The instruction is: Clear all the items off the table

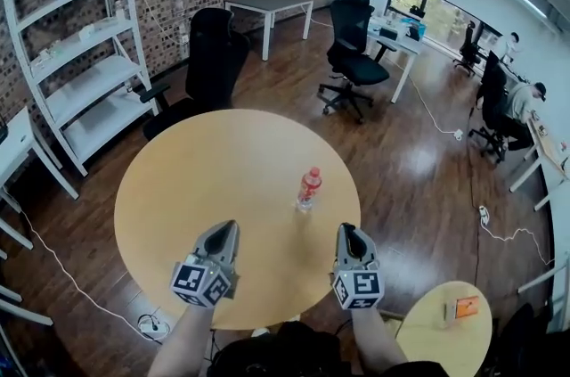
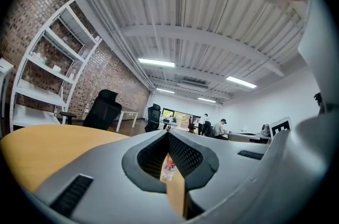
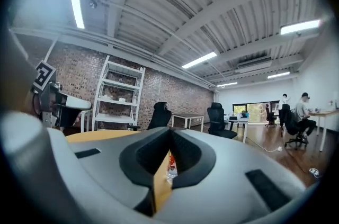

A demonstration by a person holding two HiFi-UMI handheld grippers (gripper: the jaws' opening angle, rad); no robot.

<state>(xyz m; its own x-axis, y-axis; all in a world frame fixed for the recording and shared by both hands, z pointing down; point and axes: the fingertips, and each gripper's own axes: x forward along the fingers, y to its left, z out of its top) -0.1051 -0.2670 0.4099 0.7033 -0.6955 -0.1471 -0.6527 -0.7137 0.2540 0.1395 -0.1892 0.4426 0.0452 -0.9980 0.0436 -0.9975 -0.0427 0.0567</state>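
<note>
Standing on the table just past the right gripper, the bottle could get knocked over, since that one and the left gripper were squeezed closed, holding nothing

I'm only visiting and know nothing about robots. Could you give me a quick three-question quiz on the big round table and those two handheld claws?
1. True or false: the bottle lies on its side on the large round table.
2. How many items stand on the large round table? A) one B) three C) five
3. Fill in: the jaws of the left gripper and the right gripper are both ____, with nothing held.
Key: 1 false, it stands upright. 2 A. 3 shut.
</note>
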